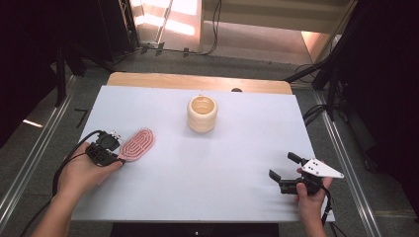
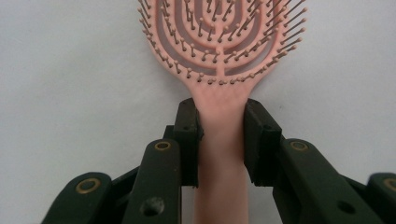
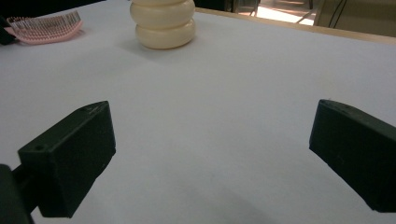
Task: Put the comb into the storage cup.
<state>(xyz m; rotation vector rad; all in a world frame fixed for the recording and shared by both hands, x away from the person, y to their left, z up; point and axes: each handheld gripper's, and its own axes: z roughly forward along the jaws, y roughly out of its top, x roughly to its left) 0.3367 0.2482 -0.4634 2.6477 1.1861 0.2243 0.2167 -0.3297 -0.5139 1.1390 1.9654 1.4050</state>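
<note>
Left tongs on the brush handle.
My right tongs (image 1: 284, 174) sit nearest at 5 o'clock, spread wide over bare table (image 1: 207, 163). At 9 o'clock my left tongs (image 2: 219, 135) pinch the pink hairbrush (image 2: 219, 51) by its handle, bristles up. Cream cup (image 1: 202, 113) stands at 12.

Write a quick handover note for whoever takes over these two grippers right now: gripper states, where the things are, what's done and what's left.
Left hand-held gripper: shut on the pink hairbrush handle, pads pressing both sides; the brush lies bristles up on the white table, at its left.
Right hand-held gripper: open, nothing between its jaws, low over the table at the near right.
Cream ribbed cup: upright, mid-table toward the far side, apart from the brush.
Done: brush gripped. Left: lifting it, probably into the cup.
</note>
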